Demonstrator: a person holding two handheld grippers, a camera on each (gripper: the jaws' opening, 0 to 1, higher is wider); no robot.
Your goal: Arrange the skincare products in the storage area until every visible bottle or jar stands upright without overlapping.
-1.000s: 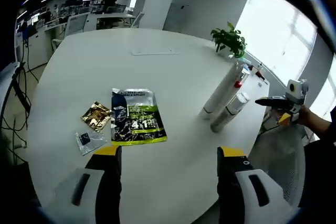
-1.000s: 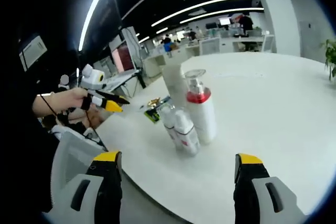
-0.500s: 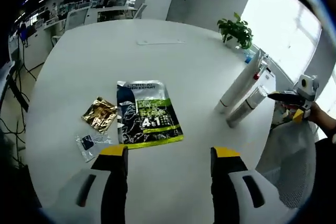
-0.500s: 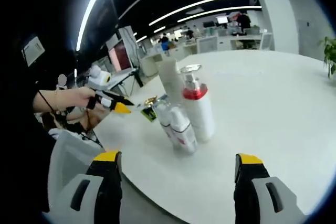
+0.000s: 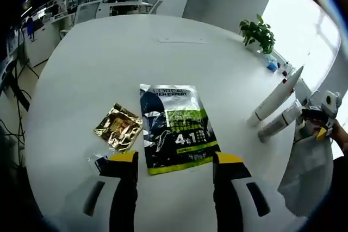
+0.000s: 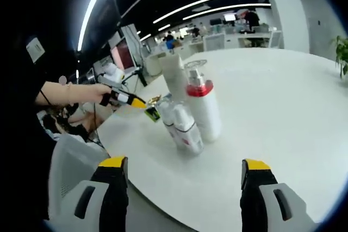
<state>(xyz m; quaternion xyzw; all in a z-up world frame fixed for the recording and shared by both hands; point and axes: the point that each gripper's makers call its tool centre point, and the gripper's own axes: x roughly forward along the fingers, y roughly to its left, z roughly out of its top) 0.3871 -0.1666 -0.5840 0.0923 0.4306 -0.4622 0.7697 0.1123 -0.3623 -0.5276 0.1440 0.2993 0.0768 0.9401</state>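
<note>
Left claw: the left claw stands wide apart and holds nothing, low centre of the left gripper view, just over the near edge of the dark green-and-white printed sachet.
Right claw: the right claw is also spread and empty, at the bottom of the right gripper view, short of the bottles.
Skincare products: a tall white pump bottle with a red collar, a white cylindrical bottle behind it, and two small white tubes leaning together in front, centre of the right gripper view (far right edge in the left one).
Step in hand: probably reaching for the sachet; I would pinch one edge, since it lies flat on the round white worktop.
Nearby: a crumpled gold foil packet and a small clear wrapper lie left of the sachet, near enough to get snagged.
Farther off: a green potted plant at upper right.
</note>
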